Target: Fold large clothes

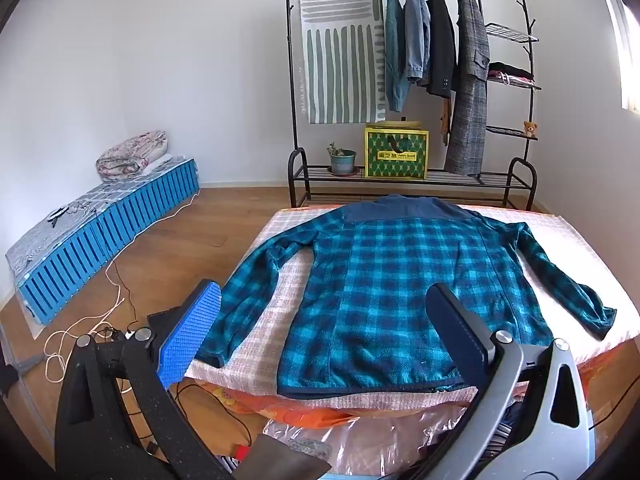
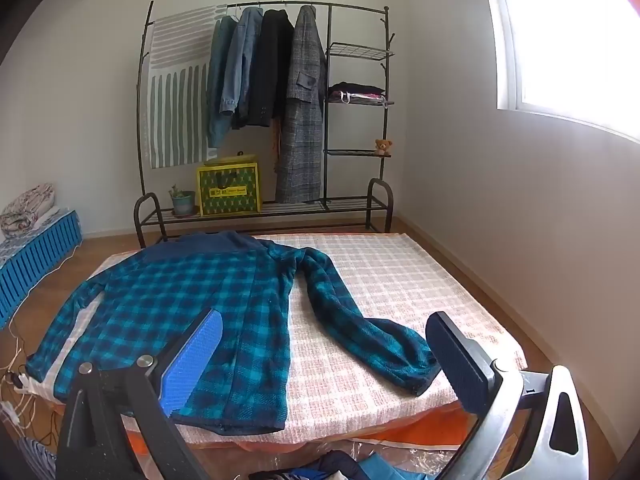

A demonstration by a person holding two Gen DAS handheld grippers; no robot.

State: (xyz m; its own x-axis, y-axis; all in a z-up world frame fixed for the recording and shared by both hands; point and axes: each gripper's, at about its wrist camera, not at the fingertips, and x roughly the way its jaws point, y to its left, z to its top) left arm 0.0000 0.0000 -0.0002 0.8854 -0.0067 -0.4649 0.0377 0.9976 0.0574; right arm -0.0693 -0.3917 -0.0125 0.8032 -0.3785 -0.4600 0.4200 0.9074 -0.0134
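Bed: I see a low bed (image 1: 560, 232) with a pale checked cover filling the middle of both views; its near edge sits just ahead of my grippers.
Clothes rack: a black metal rack (image 2: 384, 92) stands against the far wall beyond the bed, hung with coats and a striped cloth, with a yellow box (image 2: 228, 190) and a potted plant (image 1: 342, 160) on its bottom shelf.
Shirt: the blue plaid shirt (image 1: 400, 288) lies flat on the bed, collar at the far end, hem at the near edge, both sleeves spread outward.
Left gripper: my left gripper (image 1: 320, 332) is wide open and holds nothing; it hovers at the near edge, its fingers framing the shirt's lower left part and hem.
Right gripper: my right gripper (image 2: 324, 356) is also wide open and empty; the shirt's right sleeve cuff lies between its fingers, just beside the right finger, though I cannot tell whether they touch.
Left view only: a blue slatted pallet bed (image 1: 108, 232) on the far left with a rolled quilt (image 1: 132, 156), and white cords (image 1: 100, 316) trailing over the wood floor.
Right view only: a bright window (image 2: 568, 36) on the right wall, and the bare right half of the bed cover.
Small item: a teddy bear (image 2: 383, 147) sits on a rack side shelf.
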